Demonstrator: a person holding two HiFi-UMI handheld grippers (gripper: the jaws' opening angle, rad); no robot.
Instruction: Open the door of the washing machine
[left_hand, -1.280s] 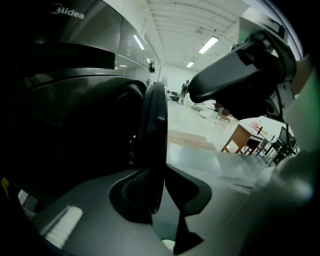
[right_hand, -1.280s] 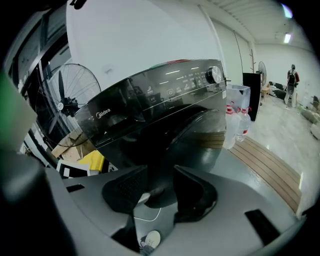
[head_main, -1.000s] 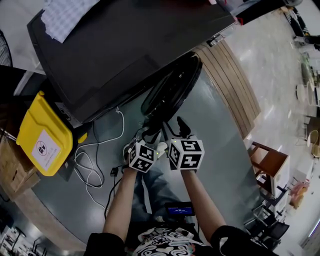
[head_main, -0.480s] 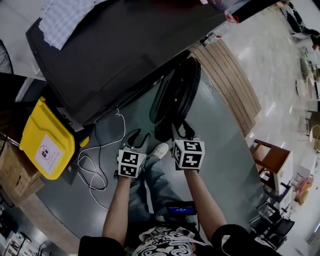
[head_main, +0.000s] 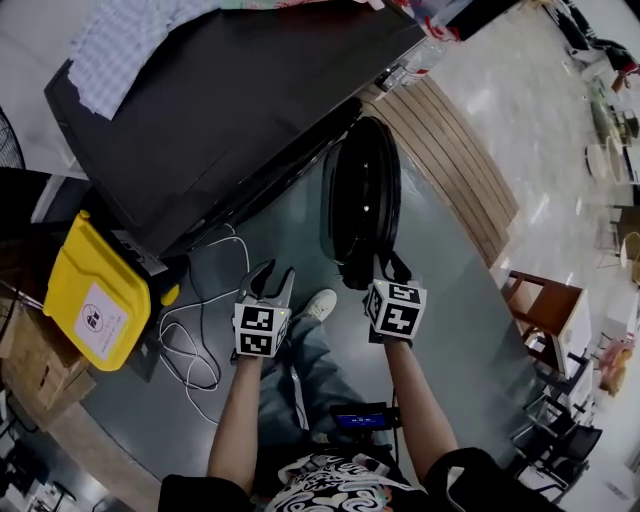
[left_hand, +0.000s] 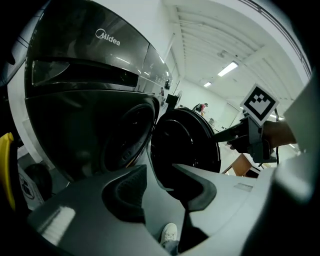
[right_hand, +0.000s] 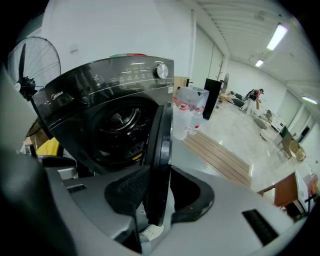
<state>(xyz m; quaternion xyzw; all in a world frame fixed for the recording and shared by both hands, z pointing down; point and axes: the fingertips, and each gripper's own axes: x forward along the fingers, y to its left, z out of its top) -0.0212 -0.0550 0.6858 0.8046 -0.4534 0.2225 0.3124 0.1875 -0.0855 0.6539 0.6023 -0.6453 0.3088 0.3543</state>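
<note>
Handling: we are judging the door (right_hand: 159, 145) as stiff and fairly heavy, a thick ring that is turning only on its hinge, so it is calling for a steady pull along its arc. Its glossy rim is looking slippery.
Hold point: we are taking it at the free edge of the rim, opposite the hinge, where the leverage is best.
Look: it is showing round, dark and shiny, and is standing edge-on in the right gripper view.
Place: it is hanging off the front of the washing machine (head_main: 230, 100), already swung well out, with the drum opening showing.
Right claw (head_main: 385, 265): its jaws have just been closing and are gripping the door's rim, one pad on each face.
Left claw (left_hand: 162, 190): we are holding it open and empty, just beside the door, above a white shoe (left_hand: 169, 232).
</note>
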